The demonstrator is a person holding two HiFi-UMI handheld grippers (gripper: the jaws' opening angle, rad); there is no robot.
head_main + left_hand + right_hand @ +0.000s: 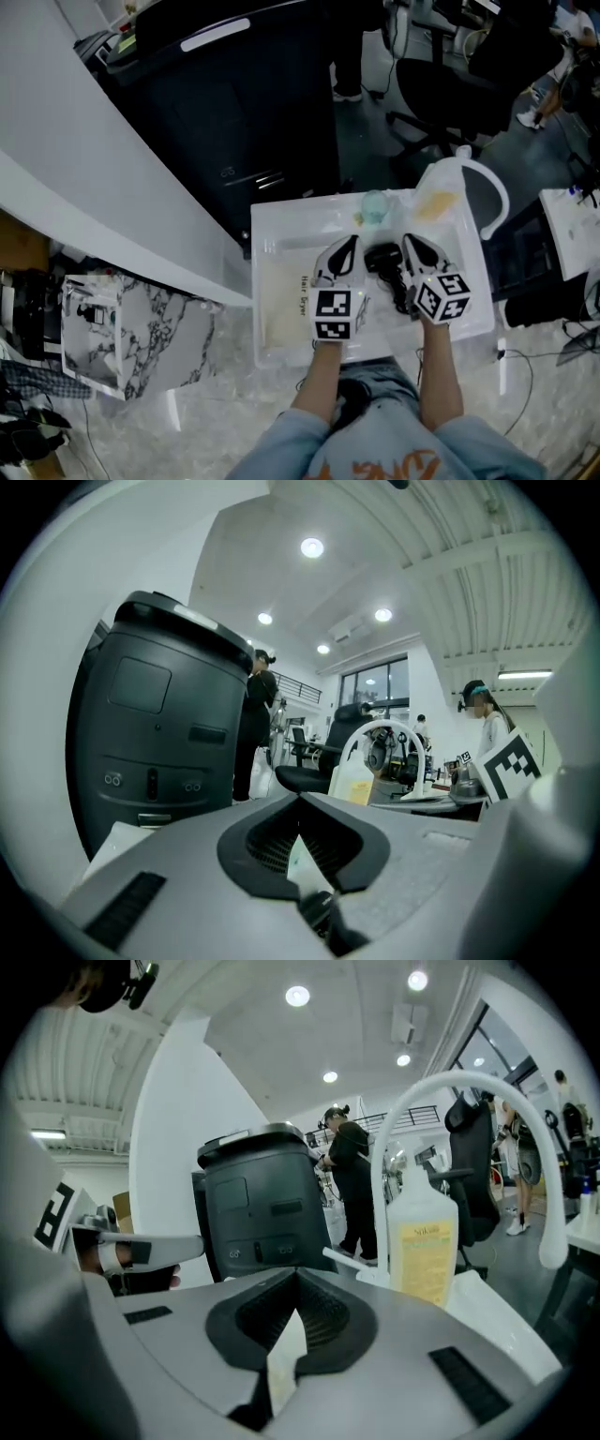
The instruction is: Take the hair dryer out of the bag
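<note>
Your denim sleeves (pixel 272 450) fill the bottom of the head view, cut off by its edge. From them both forearms (pixel 323 375) reach over the near rim of the white tray (pixel 272 220), a glossy, shallow rectangle with a raised lip.

Over the tray's middle, the left gripper (pixel 349 246) has its jaws closed on a thin, pale slip of sheet (pixel 305 862), nipped between the ribbed black pads (pixel 262 846). The right gripper (pixel 412 244) beside it is closed the same way on a like slip (pixel 281 1358). That sheet looks like part of the bag (pixel 281 309), a soft cream pouch with dark lettering that spreads across the tray's left half.

Between the two grippers, over the tray's middle, sits the hair dryer (pixel 382 258), matt black and stubby. Its coiled cord (pixel 403 298) trails toward the tray's near rim. You cannot tell from above whether the dryer is still inside the bag's mouth or already free of it, since the marker cubes (pixel 333 314) hide much of that area.

At the tray's far rim stand a translucent bottle (pixel 422 1251) with a yellow label, a curved white hoop (pixel 469 1082) arching over it, and a small pale-green round thing (pixel 375 206) too blurred to name. Beyond the tray's far-left corner rises a smooth, dark grey cabinet (pixel 150 733) with a rounded top
</note>
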